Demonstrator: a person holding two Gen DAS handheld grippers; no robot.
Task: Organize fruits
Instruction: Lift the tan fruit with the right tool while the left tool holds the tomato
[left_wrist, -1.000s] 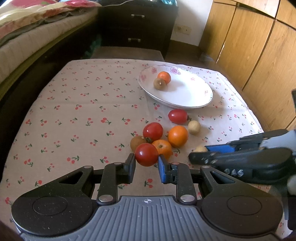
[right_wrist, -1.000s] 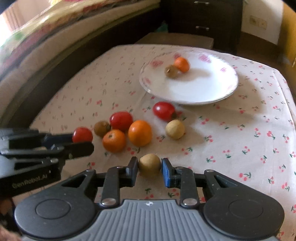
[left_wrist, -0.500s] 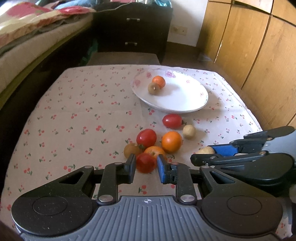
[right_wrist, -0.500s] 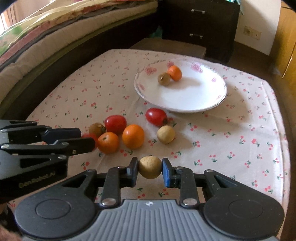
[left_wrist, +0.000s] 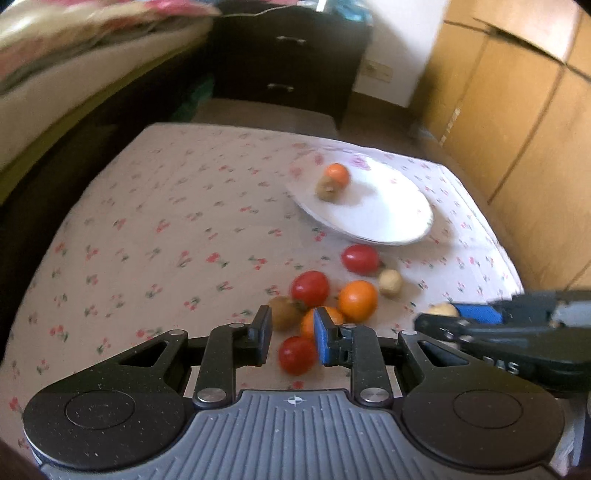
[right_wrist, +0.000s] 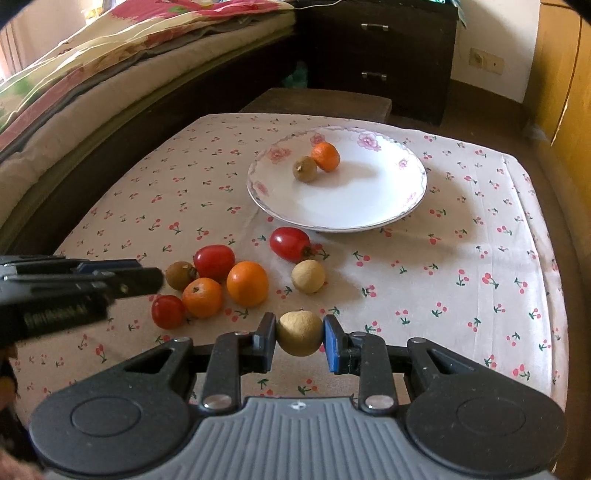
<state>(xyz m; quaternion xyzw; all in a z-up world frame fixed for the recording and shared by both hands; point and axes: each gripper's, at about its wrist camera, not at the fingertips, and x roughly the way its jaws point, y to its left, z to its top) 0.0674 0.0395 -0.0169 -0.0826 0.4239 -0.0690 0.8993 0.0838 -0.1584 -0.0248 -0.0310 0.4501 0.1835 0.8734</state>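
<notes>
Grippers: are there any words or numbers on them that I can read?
"DAS" or "PAS", cut off: on the side of the right gripper.
White lettering on the left gripper: too blurred to read.
Nothing else shows any writing.

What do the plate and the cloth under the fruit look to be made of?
Plate: likely glazed ceramic or porcelain, glossy white with a printed pink floral rim; melamine cannot be ruled out. Cloth: woven fabric, probably cotton, matt off-white with a small cherry print; it shows soft creases and drapes over the edges of the surface beneath.
</notes>
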